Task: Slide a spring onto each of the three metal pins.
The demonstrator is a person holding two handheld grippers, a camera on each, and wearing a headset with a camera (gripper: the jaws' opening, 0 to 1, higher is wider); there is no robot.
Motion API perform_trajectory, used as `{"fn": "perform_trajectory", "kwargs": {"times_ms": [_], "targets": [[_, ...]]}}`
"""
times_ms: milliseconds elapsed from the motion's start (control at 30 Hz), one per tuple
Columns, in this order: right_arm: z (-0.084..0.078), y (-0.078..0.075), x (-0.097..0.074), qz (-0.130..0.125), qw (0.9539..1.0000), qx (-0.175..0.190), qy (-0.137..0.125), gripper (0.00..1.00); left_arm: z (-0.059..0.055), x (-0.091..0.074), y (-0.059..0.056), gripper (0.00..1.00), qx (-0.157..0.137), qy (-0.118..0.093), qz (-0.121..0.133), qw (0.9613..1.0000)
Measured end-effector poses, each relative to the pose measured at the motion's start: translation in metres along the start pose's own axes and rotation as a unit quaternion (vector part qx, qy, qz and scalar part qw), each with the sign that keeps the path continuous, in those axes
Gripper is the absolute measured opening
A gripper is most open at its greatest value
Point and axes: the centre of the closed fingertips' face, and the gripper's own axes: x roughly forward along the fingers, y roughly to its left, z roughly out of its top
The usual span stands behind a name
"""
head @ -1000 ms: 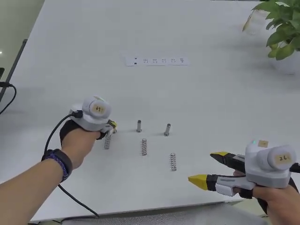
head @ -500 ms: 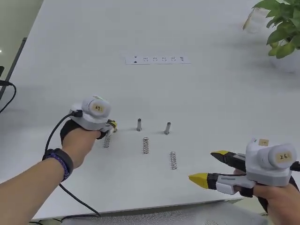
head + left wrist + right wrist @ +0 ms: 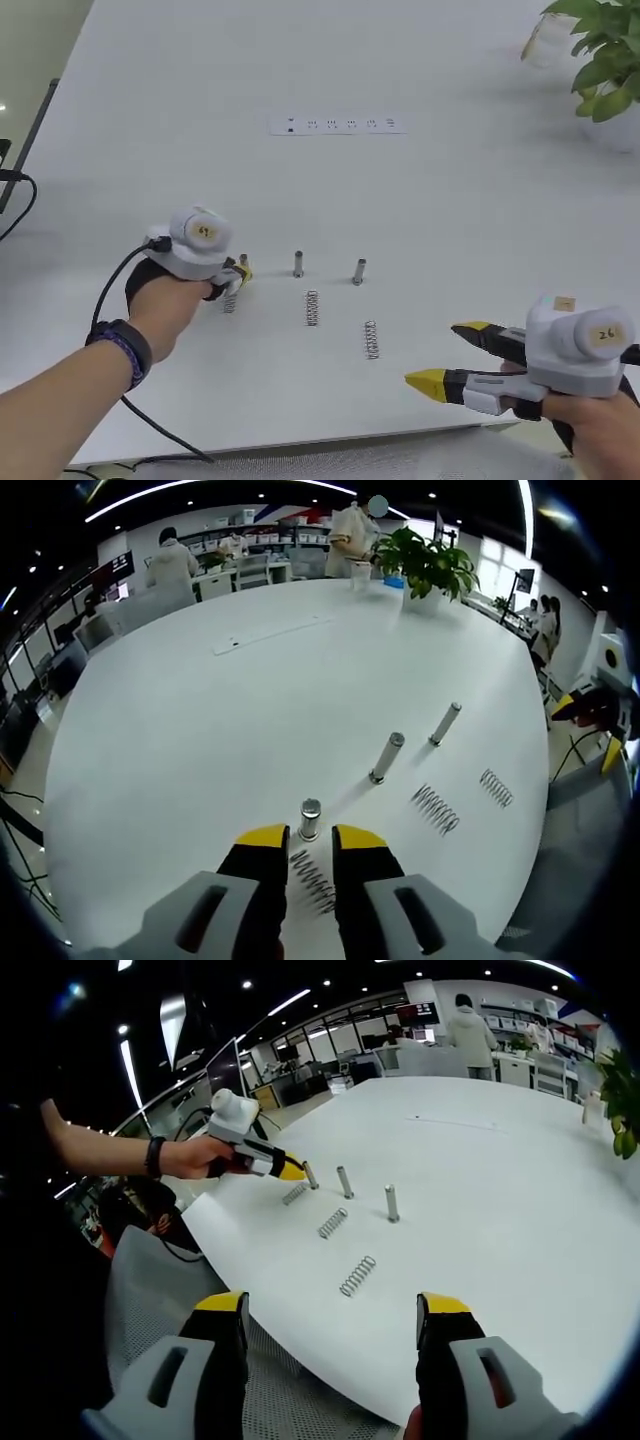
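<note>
Left tool [image 3: 310,835] over leftmost spring [image 3: 312,878]; right tool [image 3: 332,1303] wide open.
Straddling that spring with narrowly parted jaws, flat on worktop [image 3: 200,730] just short of leftmost pin [image 3: 310,818]. Middle spring [image 3: 312,307], right spring [image 3: 371,339] loose near middle pin [image 3: 298,263], right pin [image 3: 360,271].

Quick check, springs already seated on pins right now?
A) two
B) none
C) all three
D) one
B: the springs all lie flat on the table, in front of the bare pins.
</note>
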Motion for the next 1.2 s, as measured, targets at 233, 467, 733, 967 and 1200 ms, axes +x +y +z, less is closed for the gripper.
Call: {"fn": "perform_trajectory", "kwargs": {"times_ms": [233,467,733,967,1200], "targets": [[-0.003,-0.002,0.002,-0.002,1.0,0.0,0.003,0.66,-0.009,-0.009,0.002,0.14,-0.008,0.001,-0.003,1.0],[-0.007,-0.001,0.004,0.0,1.0,-0.001,0.008,0.66,-0.02,-0.021,0.0,0.19,-0.025,-0.003,-0.007,0.9997],[-0.007,-0.001,0.005,0.002,0.9999,-0.002,0.01,0.66,-0.031,-0.034,-0.006,0.26,-0.045,-0.018,-0.015,0.9987],[-0.007,-0.004,0.008,0.002,0.9999,-0.003,0.011,0.66,-0.038,-0.051,-0.013,0.32,-0.056,-0.033,-0.02,0.9977],[-0.007,-0.009,0.011,0.0,0.9999,-0.004,0.013,0.66,-0.043,-0.07,-0.016,0.37,-0.06,-0.049,-0.022,0.9968]]}}
